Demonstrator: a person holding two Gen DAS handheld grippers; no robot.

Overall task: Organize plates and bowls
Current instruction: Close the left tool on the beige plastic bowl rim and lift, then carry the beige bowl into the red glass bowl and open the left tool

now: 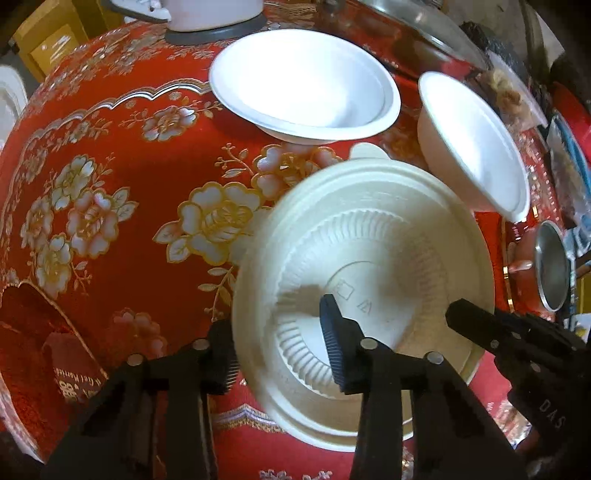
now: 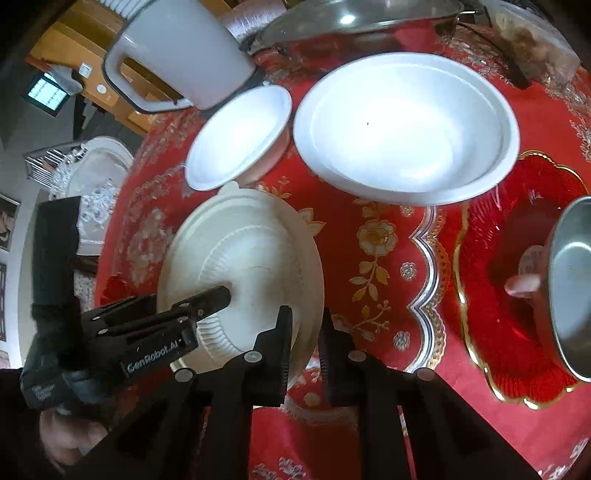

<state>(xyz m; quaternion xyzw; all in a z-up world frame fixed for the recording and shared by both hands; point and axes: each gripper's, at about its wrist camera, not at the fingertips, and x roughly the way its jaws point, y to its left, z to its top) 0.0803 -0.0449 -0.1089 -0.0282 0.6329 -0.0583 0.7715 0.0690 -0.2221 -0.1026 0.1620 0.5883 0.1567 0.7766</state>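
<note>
A cream ribbed plastic dish [image 1: 369,258] with a small tab hangs tilted over the red tablecloth [image 1: 110,184]. My left gripper [image 1: 277,325] is open and straddles its near rim, one finger outside and one inside the dish. My right gripper [image 2: 306,314] is shut on the opposite rim of the cream dish [image 2: 251,251]. It shows in the left wrist view as a black finger [image 1: 465,314]. Behind stand two white bowls, one [image 1: 303,85] at the centre and one [image 1: 472,147] to the right. In the right wrist view these are the left bowl [image 2: 240,136] and the right bowl [image 2: 406,125].
A white jug [image 2: 177,55] and a steel pot with a glass lid [image 2: 351,22] stand at the back of the table. A red glass plate with a gold rim [image 2: 517,258] holds a steel cup [image 2: 572,288] at the right. A hand holds the left gripper's handle.
</note>
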